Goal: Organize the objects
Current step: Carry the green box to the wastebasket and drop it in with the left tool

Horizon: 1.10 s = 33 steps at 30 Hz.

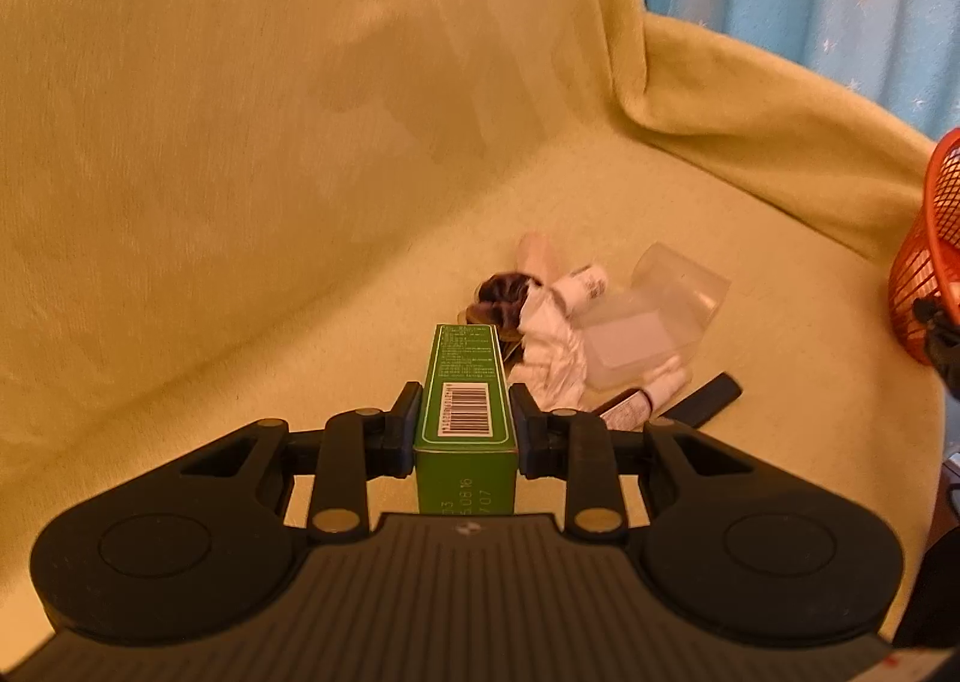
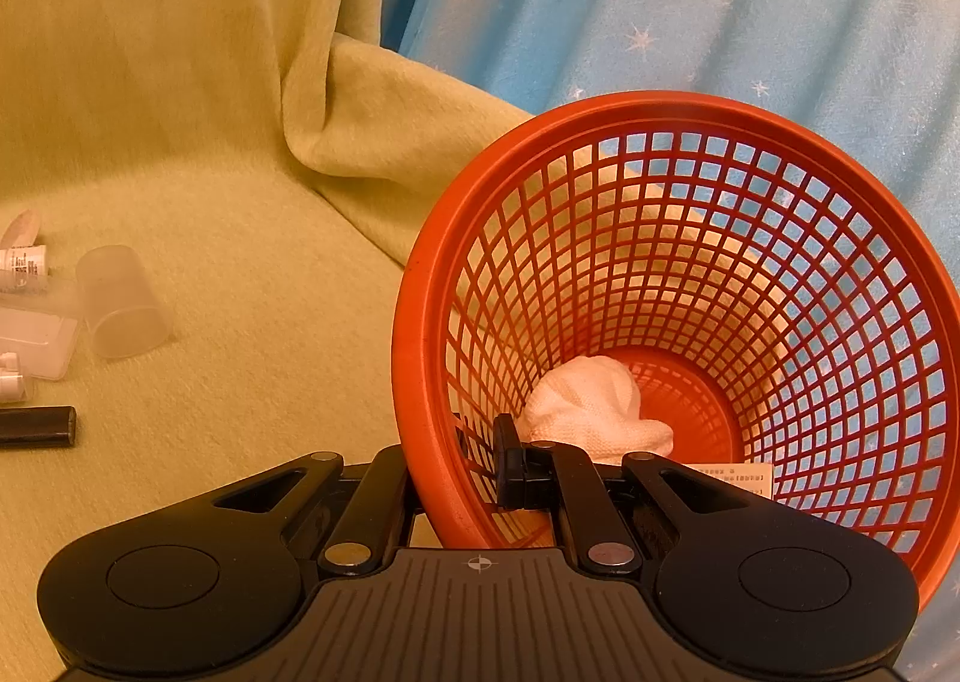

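My left gripper is shut on a long green box with a barcode, held above the yellow-green cloth. Beyond it lies a pile: a dark hair scrunchie, a white cloth, small white bottles, a frosted plastic cup, a clear flat case and a black stick. My right gripper is shut on the near wall of the orange mesh basket, which tilts toward me. Inside the basket lie a white cloth ball and a labelled white item.
The yellow-green cloth covers the seat and rises as a backrest behind. A blue starred curtain hangs at the right. The basket's edge shows at the far right of the left wrist view. The frosted cup and black stick lie left of the basket.
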### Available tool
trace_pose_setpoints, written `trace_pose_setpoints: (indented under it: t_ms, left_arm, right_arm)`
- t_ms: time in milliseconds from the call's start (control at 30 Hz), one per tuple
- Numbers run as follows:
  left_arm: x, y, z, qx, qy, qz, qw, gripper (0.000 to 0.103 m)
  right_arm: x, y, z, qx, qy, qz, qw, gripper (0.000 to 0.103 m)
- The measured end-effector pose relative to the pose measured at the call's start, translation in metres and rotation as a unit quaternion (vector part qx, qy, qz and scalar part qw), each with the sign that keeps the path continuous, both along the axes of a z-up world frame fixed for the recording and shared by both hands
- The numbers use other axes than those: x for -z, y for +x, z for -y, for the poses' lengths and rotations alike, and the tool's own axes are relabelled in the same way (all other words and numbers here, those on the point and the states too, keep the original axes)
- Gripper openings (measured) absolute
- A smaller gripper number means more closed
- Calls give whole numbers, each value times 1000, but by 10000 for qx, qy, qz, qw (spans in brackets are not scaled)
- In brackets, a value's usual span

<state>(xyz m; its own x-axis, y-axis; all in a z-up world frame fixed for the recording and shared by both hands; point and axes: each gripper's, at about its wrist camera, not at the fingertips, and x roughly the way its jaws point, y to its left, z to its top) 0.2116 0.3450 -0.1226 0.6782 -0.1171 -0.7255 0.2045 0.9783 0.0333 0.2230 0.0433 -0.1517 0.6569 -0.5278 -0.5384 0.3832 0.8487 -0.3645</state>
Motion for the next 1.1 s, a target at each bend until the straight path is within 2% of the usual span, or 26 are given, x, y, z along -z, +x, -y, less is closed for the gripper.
trace_pose_setpoints:
  t_ms: [367,567,767,1100]
  left_arm:
    - [-43,1,19,581,-263,204,9978,25]
    - [-69,5,45,1153,-536,243,9916,25]
    - [-103,7,87,1880,-781,335,9785,25]
    - [-130,10,161,3049,-1008,369,9463,25]
  right_arm:
    - [0,-1,1,4,12,16,10000,5]
    - [0,0,0,3,16,20,10000,5]
    - [-2,-1,0,29,50,55,10000,5]
    - [-2,-1,2,40,61,66,10000,5]
